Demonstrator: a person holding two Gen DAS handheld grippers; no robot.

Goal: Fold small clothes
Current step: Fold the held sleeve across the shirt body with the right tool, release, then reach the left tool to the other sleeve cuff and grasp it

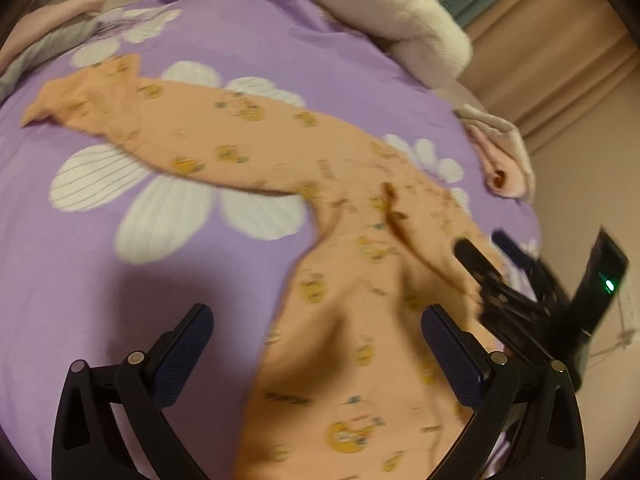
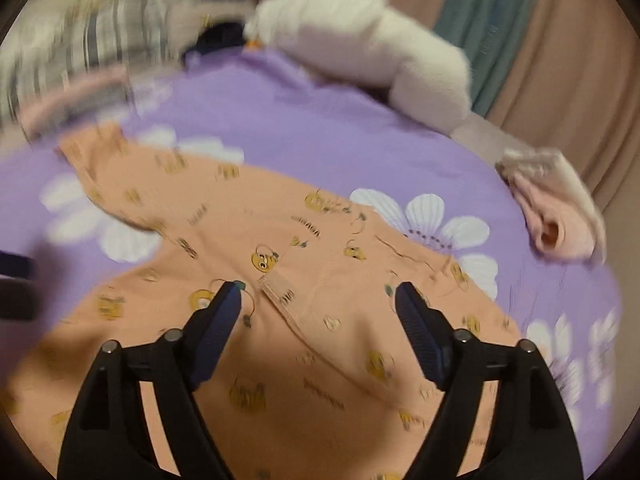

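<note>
Both the left gripper [image 1: 316, 344] and right gripper [image 2: 318, 312] are hovering, jaws apart and holding nothing, over peach trousers [image 1: 248, 136] sprawling unfolded on the purple bedsheet [image 1: 260, 36], apparently readying a first pinch.

Left gripper [image 1: 316, 336] fingers spread wide — right gripper [image 2: 318, 300] likewise, empty.

A purple flowered bedsheet [image 1: 248, 40] — white fluffy blanket [image 1: 384, 4] at its far edge, beige curtain [image 1: 560, 48] beyond.
</note>
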